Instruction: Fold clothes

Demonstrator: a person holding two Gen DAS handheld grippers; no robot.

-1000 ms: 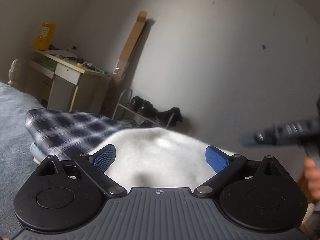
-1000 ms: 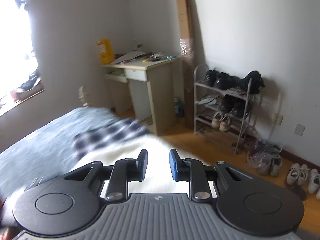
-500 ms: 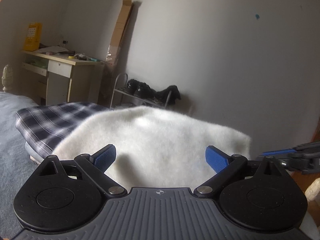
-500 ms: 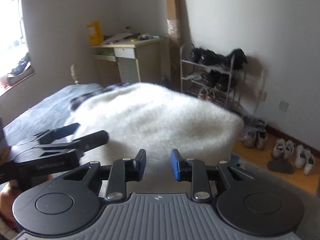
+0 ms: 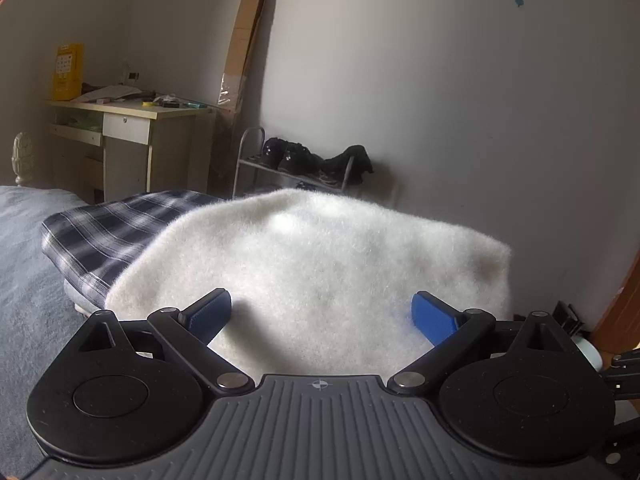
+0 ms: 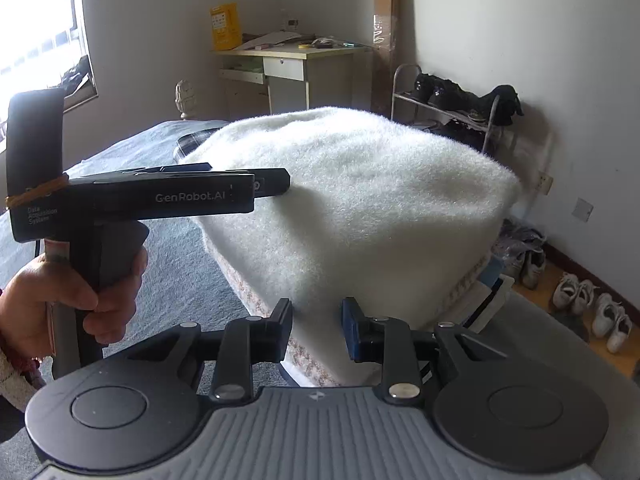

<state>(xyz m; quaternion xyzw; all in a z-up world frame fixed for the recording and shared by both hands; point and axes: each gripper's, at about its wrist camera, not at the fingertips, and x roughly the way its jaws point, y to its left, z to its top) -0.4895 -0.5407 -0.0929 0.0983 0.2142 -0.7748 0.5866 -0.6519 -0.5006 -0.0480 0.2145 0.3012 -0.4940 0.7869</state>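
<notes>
- Right now the white fluffy garment lies spread over the corner of the bed, its far edge hanging off the mattress corner in the right wrist view.
- Beside it, partly under its left edge, sits a folded checked shirt on the grey bedcover.
- Left gripper hovers just over the near part of the fleece with its jaws spread wide and nothing between them; the blue pads look close to the pile, though I cannot tell if they touch.
- Right gripper is down at the bed's edge, jaws at a narrow gap and empty, with the draped hem just ahead of them.
- Judging by the thick, fuzzy surface, the garment should be soft, bulky and light, springy rather than slippery; it will likely slump and puff instead of holding a crisp crease.
- Probably the best hold is a pinch on a hem or corner, through both layers, not on the fat middle where the pile would just compress and slide out.
- Left hand grips its tool's handle, seen from the right camera.
</notes>
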